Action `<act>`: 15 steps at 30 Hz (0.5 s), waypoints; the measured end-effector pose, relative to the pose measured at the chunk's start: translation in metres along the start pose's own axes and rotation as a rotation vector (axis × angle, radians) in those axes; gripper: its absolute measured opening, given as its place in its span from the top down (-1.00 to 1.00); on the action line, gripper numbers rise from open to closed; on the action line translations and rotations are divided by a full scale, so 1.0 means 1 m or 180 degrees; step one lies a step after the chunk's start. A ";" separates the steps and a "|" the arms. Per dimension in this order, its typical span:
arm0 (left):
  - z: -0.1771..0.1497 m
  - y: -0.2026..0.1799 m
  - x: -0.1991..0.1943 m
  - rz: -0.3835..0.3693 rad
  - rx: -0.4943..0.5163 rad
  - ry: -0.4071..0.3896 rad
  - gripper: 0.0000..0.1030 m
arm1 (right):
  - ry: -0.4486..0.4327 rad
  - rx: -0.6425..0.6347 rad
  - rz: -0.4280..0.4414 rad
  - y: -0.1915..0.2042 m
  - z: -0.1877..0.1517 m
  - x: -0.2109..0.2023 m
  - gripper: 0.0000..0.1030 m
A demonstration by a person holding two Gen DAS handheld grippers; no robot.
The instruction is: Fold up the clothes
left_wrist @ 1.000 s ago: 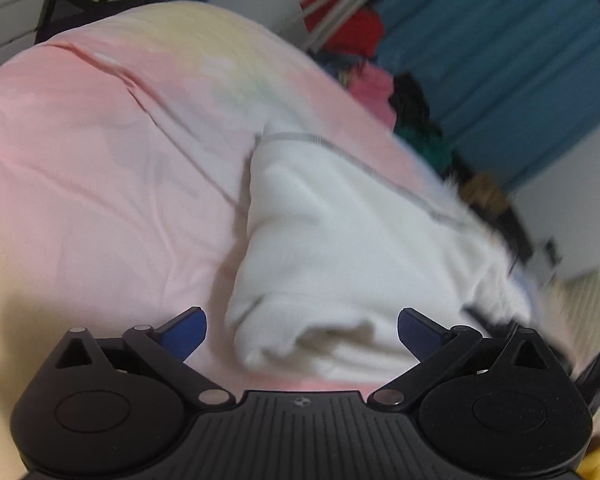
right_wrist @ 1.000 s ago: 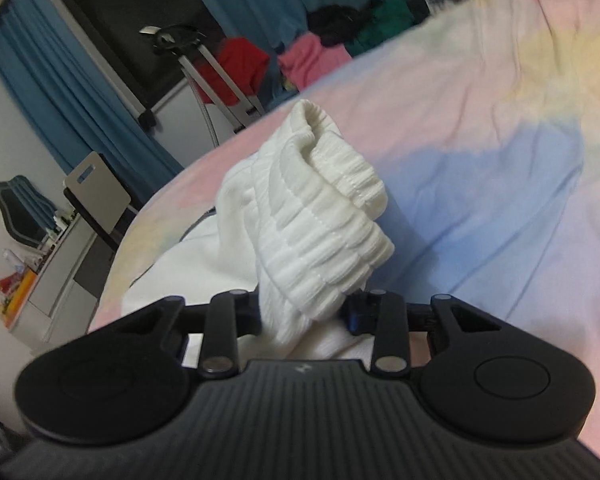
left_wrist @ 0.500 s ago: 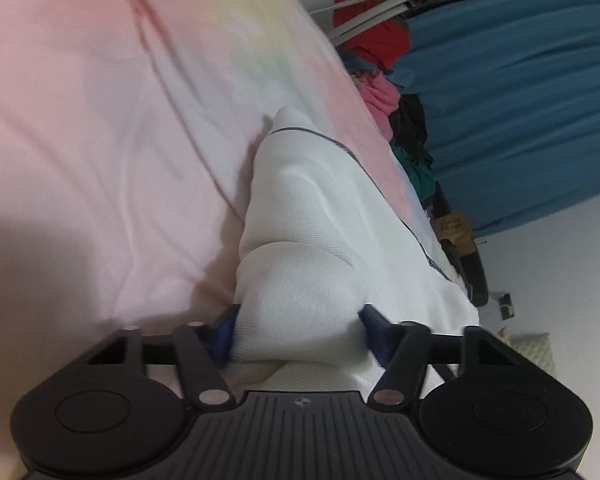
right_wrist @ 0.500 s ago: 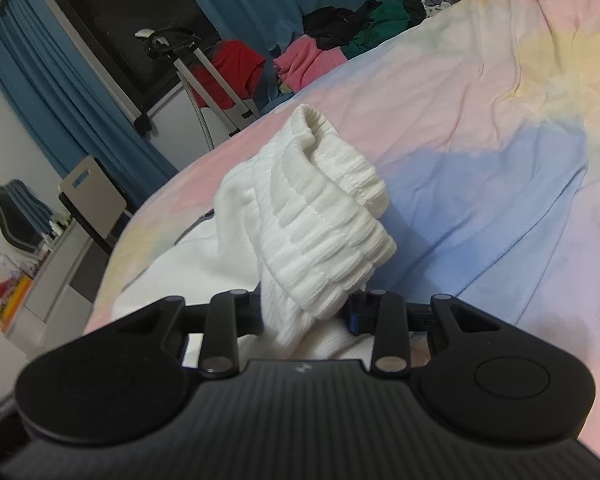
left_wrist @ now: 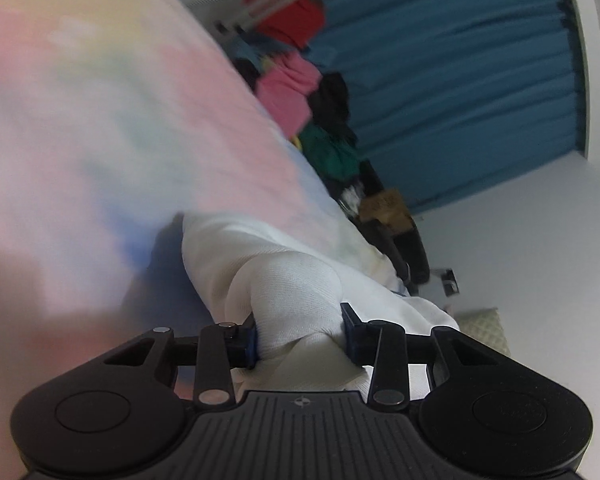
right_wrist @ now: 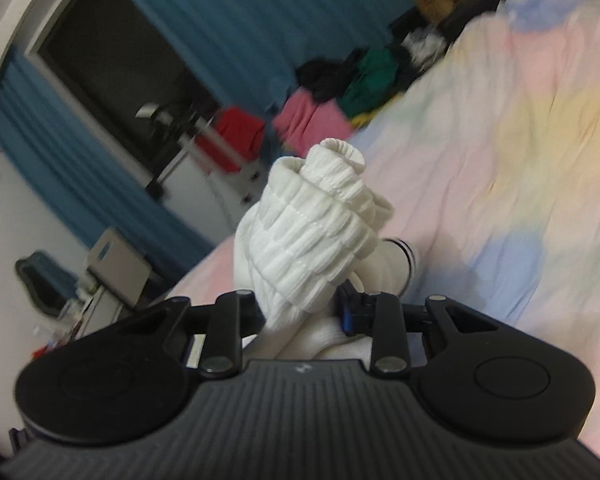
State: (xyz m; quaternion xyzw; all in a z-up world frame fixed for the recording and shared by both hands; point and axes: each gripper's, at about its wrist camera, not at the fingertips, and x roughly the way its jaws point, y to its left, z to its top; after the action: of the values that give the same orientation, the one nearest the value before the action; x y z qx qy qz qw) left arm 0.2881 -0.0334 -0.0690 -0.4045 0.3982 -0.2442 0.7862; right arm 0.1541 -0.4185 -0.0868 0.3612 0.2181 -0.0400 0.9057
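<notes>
A white garment [left_wrist: 296, 300] lies bunched on a pastel bedsheet [left_wrist: 100, 120]. My left gripper [left_wrist: 300, 340] has its jaws closing on a thick fold of the smooth white cloth, and the blue pads press into it on both sides. In the right wrist view my right gripper [right_wrist: 300, 308] has its jaws closing tighter on the garment's ribbed elastic band [right_wrist: 312, 232], which stands up in a bunched roll above the fingers. A cuff with a dark stripe [right_wrist: 404, 256] pokes out behind the roll. The rest of the garment hangs below both grippers, hidden.
A heap of pink, black and green clothes [left_wrist: 312, 104] lies past the bed's far edge, before blue curtains [left_wrist: 460, 80]. A red item hangs on a metal stand [right_wrist: 228, 136]. A grey chair [right_wrist: 116, 268] and a cluttered desk stand at the left.
The left gripper went from open before the garment to shut on a fold of it. Both grippers have lifted the cloth off the sheet. The ribbed band has bunched tighter.
</notes>
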 end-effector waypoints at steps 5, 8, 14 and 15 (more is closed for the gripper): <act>0.015 -0.074 0.118 -0.0122 0.0170 0.0100 0.24 | -0.0179 0.0331 -0.0280 -0.050 0.086 0.007 0.37; 0.015 -0.107 0.182 -0.0168 0.0261 0.0160 0.24 | -0.0304 0.0527 -0.0437 -0.086 0.125 0.020 0.37; 0.007 -0.121 0.291 -0.0160 0.0614 0.0345 0.24 | -0.0592 0.0807 -0.0647 -0.154 0.151 0.052 0.37; 0.004 -0.116 0.304 -0.0148 0.0684 0.0367 0.24 | -0.0634 0.0845 -0.0669 -0.166 0.144 0.059 0.37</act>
State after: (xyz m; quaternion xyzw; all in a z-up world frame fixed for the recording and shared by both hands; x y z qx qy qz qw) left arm 0.4556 -0.3105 -0.1012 -0.3123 0.4047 -0.3265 0.7950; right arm 0.2217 -0.6319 -0.1246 0.4469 0.1568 -0.1982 0.8581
